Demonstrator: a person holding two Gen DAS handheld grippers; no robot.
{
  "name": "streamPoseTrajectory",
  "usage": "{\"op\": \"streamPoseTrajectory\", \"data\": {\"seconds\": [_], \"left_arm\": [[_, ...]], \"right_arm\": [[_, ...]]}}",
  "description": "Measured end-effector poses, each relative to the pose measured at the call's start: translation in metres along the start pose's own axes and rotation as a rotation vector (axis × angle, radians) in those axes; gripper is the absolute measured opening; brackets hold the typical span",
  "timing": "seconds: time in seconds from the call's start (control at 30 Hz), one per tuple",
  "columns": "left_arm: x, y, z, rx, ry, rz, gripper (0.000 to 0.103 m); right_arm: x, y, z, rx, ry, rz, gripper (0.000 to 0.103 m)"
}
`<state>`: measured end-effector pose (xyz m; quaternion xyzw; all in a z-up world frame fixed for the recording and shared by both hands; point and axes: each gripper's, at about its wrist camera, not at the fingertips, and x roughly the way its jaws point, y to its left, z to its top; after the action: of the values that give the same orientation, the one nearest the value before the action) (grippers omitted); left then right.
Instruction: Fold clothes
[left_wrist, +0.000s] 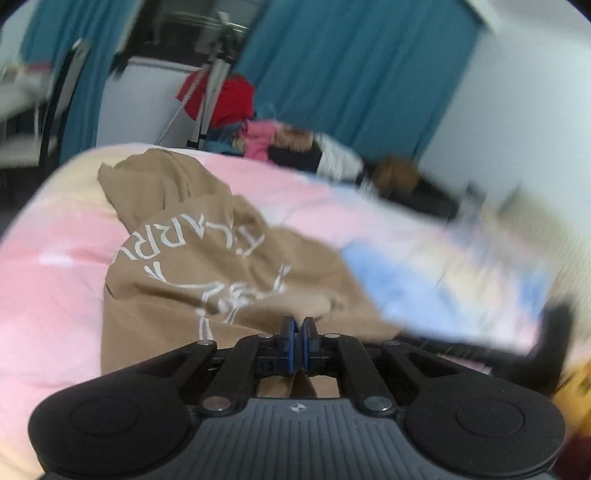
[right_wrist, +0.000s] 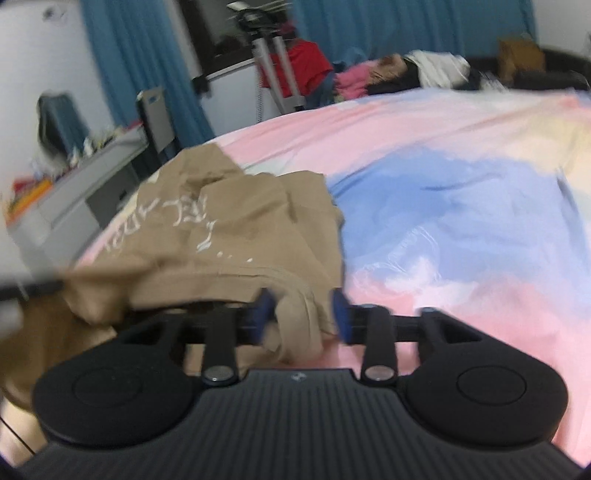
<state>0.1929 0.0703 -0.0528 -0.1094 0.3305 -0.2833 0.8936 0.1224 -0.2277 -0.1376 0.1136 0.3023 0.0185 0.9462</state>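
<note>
Crumpled tan cotton shirt with white print (left_wrist: 192, 258) on pink-blue bed sheet (left_wrist: 55, 288), 11 o'clock. Left gripper (left_wrist: 298, 325) pinches hem. Right gripper (right_wrist: 302, 308) fingers wide, straddling fold. Soft, light, limp; grip edges.

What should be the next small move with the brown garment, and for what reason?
Probably close the right gripper on the bunched fold of the brown garment between its open fingers. The left gripper looks shut at the garment's near edge, though what it pinches is not clear. The garment lies crumpled on the pastel bedsheet, so both hands likely need a hold before spreading it flat.
</note>
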Motion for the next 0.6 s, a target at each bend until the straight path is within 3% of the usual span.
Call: {"op": "streamPoseTrajectory", "data": {"seconds": [0.2,0.27,0.33,0.53,0.6], "left_arm": [[-0.006,0.030,0.007,-0.202,-0.030,-0.089,0.005],[-0.006,0.033,0.005,-0.226,-0.042,-0.109,0.005],[-0.008,0.036,0.004,-0.245,-0.062,-0.135,0.005],[-0.022,0.042,0.003,-0.306,-0.155,-0.217,0.004],[-0.029,0.042,0.004,-0.321,-0.189,-0.230,0.004]], "right_arm": [[0.001,0.059,-0.023,-0.451,-0.091,-0.122,0.060],[0.005,0.076,-0.032,-0.578,-0.100,-0.109,0.060],[0.006,0.085,-0.036,-0.637,-0.098,-0.082,0.060],[0.015,0.086,-0.037,-0.724,-0.094,-0.194,0.060],[0.012,0.083,-0.036,-0.734,-0.099,-0.187,0.060]]}}
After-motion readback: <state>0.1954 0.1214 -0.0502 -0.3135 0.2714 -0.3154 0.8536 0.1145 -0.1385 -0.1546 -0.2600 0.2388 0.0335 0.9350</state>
